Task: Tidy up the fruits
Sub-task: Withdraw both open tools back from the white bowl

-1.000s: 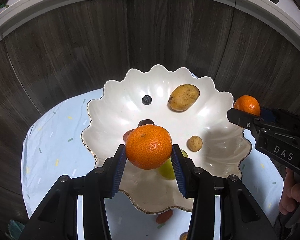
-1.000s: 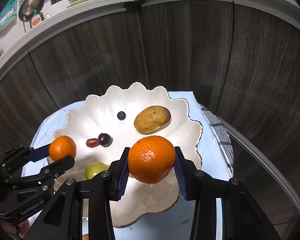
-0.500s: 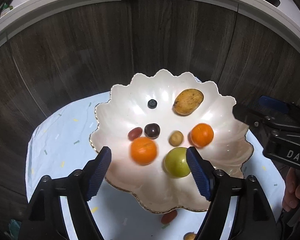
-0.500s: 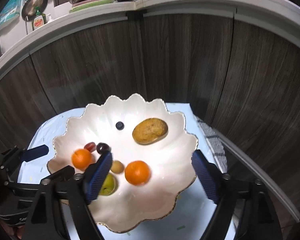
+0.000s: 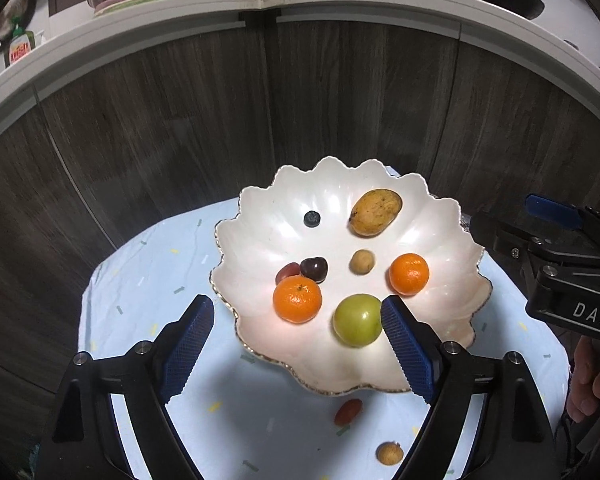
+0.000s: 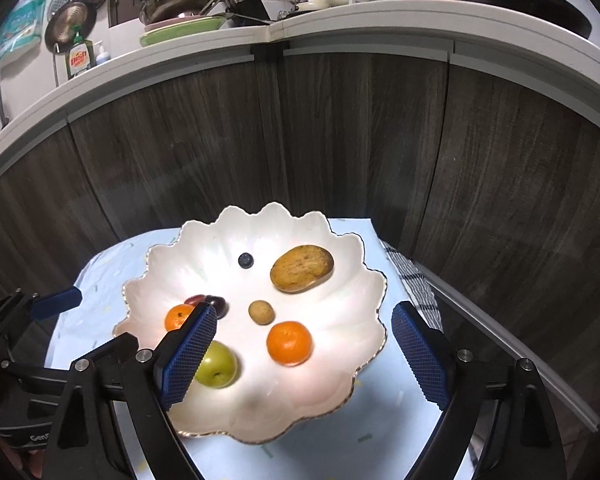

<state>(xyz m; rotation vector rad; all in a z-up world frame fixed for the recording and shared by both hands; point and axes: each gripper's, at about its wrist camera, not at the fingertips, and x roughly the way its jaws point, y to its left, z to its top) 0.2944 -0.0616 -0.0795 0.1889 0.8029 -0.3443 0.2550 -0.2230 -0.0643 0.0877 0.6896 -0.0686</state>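
Observation:
A white scalloped bowl stands on a pale blue cloth. In it lie two tangerines, a green fruit, a yellow mango, a small brown fruit, a dark cherry, a red grape and a blueberry. My left gripper is open and empty, above the bowl's near rim. My right gripper is open and empty over the bowl; a tangerine lies between its fingers' lines.
A red fruit and a small brown fruit lie on the cloth in front of the bowl. Dark wood cabinet fronts stand behind the table. A checked towel lies at the table's right edge.
Both grippers opened and let go of their tangerines, which now lie in the bowl. Both grippers have drawn back and up from the bowl.

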